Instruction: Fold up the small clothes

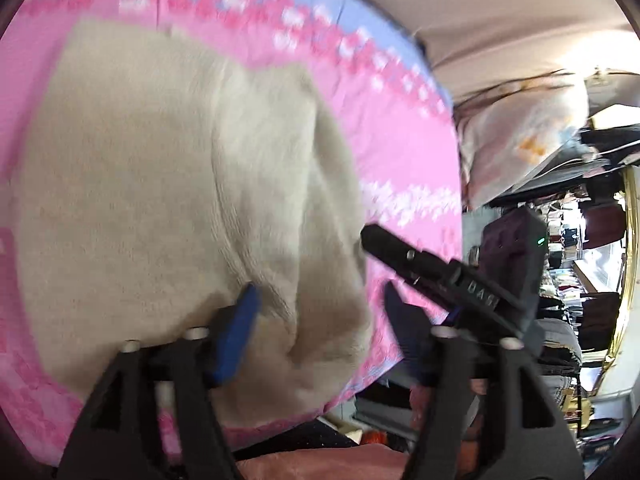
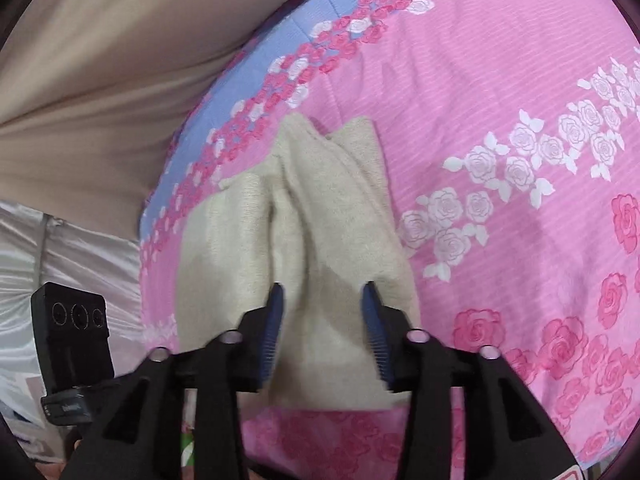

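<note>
Cloth (image 2: 304, 240): one beige knitted piece, folded into long overlapping layers, lying flat on the bed cover (image 2: 500, 100). In the right wrist view it runs lengthwise away from the camera, with two rounded ends at its far side. In the left wrist view (image 1: 160, 184) it fills most of the frame, blurred, with a raised fold down its middle.

Bed cover: pink, printed with white and dark pink roses, with a blue band along the far edge. It carries the cloth.

Right tongs (image 2: 323, 292): released, jaws about half spread. Blue pads (image 2: 276, 320) stand either side of the cloth's near end, poised above it. Nothing is pinched between them; whether the tips brush the fabric cannot be told.

Left tongs (image 1: 322, 300): released, jaws wide apart. One blue pad (image 1: 240, 328) lies over the cloth's near edge, the other over bare pink cover just beside it. Nothing gripped. Contact cannot be told, given the blur.

Also seen: the right tongs (image 1: 440, 272) enter the left wrist view from the right as a black body, close to the cloth's edge.
</note>
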A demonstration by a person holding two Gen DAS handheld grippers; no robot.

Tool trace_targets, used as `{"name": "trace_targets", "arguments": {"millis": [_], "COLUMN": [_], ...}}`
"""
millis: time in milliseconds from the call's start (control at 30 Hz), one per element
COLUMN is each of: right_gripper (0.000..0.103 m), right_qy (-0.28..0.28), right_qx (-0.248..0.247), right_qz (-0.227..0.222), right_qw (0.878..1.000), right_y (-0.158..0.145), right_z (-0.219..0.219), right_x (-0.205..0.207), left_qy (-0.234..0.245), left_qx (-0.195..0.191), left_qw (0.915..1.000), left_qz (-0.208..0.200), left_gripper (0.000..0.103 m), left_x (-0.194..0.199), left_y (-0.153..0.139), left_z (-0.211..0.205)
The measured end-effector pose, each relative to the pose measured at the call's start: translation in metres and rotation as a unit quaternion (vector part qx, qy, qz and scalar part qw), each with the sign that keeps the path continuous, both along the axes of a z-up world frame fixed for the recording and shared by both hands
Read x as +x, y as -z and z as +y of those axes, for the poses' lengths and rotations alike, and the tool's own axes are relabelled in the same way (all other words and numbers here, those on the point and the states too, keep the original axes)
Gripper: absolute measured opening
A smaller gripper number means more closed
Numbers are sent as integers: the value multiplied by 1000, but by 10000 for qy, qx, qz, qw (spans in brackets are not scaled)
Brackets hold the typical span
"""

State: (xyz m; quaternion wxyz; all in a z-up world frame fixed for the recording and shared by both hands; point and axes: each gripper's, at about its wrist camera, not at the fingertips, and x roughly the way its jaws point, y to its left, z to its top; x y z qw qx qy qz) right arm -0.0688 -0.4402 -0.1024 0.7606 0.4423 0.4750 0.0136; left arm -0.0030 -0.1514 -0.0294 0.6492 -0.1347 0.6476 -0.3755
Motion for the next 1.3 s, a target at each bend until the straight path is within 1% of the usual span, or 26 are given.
{"name": "trace_targets", "arguments": {"millis": [67, 100, 167, 200, 267, 300, 333, 367, 400, 467, 533, 600, 633, 667, 700, 733, 800, 833, 867, 900, 933, 1000, 1100, 1167, 1200, 1300], "right_gripper": [59, 60, 61, 61, 62, 60, 45, 20, 19, 16, 15, 14, 14, 14, 15, 17, 21, 22, 23, 24, 30, 38, 41, 49, 55, 56], "right_qy": [-144, -218, -360, -409, -462, -510, -613, -753, -916, -1098, -1095, -1006, -938, -909, -930, -948, -706, -513, -229, -55, 103, 3, -356, -424, -439, -462], "right_qx": [202, 248, 206, 168, 277, 259, 148, -3, -114, -277, -313, -537, -784, -1065, -1274, -1316, -1246, -1032, -944, -989, -1049, -972, -893, -777, -687, -536], "right_qz": [-40, -16, 121, 299, 452, 457, 438, 425, 353, -70, -590, -728, -675, -529, -294, -61, 729, 627, 384, 242, 68, 10, 114, 147, 162, 385], "right_qw": [9997, 9995, 9991, 9986, 9975, 9973, 9970, 9963, 9951, 9935, 9917, 9908, 9902, 9887, 9870, 9867, 9870, 9914, 9945, 9948, 9944, 9953, 9953, 9960, 9965, 9967], "right_y": [1, 4, 12, 19, 30, 30, 27, 22, 15, -15, -56, -76, -78, -70, -52, -31, 24, 25, 12, 2, -13, -28, -38, -33, -27, -3], "right_z": [16, 21, 39, 46, 55, 63, 70, 77, 85, 92, 85, 73, 64, 54, 45, 38, 21, 17, 14, 13, 15, 21, 38, 47, 49, 64], "right_x": [15, 24, 35, 43, 54, 60, 63, 69, 76, 86, 83, 75, 70, 66, 65, 65, 61, 54, 44, 35, 25, 10, -10, -17, -17, -18], "left_qy": [-209, -439, -844, -1057, -1458, -1632, -1829, -1949, -2070, -2252, -2403, -2437, -2440, -2430, -2418, -2376, -2250, -2131, -2031, -1934, -1826, -1677, -1484, -1406, -1376, -1221], "left_qx": [-231, -379, -485, -508, -485, -441, -405, -367, -300, -203, -105, -88, -69, -59, -62, -65, -16, 52, 104, 156, 192, 261, 327, 345, 337, 356], "left_qw": [9994, 9982, 9951, 9929, 9878, 9852, 9816, 9793, 9770, 9731, 9693, 9681, 9681, 9684, 9688, 9701, 9734, 9763, 9784, 9802, 9818, 9840, 9872, 9880, 9884, 9906], "left_qz": [-120, -149, -174, -192, -253, -300, -362, -398, -416, -443, -509, -568, -575, -560, -538, -497, -424, -373, -368, -401, -482, -544, -482, -531, -549, -508], "left_gripper": [81, 85, 86, 86, 86, 86, 86, 86, 86, 86, 86, 86, 87, 87, 87, 87, 87, 87, 87, 87, 87, 87, 87, 87, 87, 87], "left_x": [6, 11, 28, 35, 43, 45, 47, 47, 47, 47, 45, 43, 43, 43, 43, 43, 41, 41, 40, 39, 38, 37, 36, 36, 36, 37], "left_y": [-14, -22, -29, -32, -34, -34, -34, -34, -32, -30, -30, -31, -31, -28, -27, -23, -16, -13, -13, -14, -15, -15, -11, -11, -11, -8], "left_z": [15, 30, 62, 74, 103, 117, 134, 146, 156, 173, 188, 193, 194, 191, 191, 189, 182, 175, 170, 164, 158, 148, 135, 129, 126, 113]}}
